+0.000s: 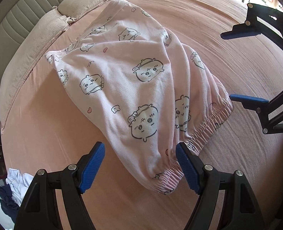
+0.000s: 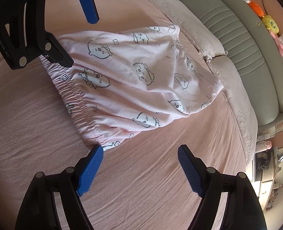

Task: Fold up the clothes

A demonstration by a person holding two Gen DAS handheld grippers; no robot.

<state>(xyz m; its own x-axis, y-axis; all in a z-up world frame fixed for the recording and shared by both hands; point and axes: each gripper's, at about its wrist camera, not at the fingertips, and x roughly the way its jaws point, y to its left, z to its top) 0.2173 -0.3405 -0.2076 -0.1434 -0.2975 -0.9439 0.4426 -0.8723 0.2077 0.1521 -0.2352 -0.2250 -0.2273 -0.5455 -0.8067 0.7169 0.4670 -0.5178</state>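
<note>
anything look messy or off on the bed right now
The pink printed pants lie bunched and skewed on the sheet, with deep creases and the gathered waistband twisted. Clothes are heaped past the bed's edge.

Garment on the bed, a gripper at each end of its waistband

The pyjama shorts (image 1: 133,84) lie on the bed sheet (image 1: 45,134); pillows (image 1: 35,38) at 11 o'clock, left gripper (image 1: 140,164) over the waistband at 6, right gripper (image 1: 239,65) at 3

Left tongs (image 2: 80,36) cover one end of the pyjama shorts' (image 2: 133,76) waistband; a clothes heap (image 1: 12,187) is cut off at the frame edge; distant shelf items are too blurred to identify
</note>
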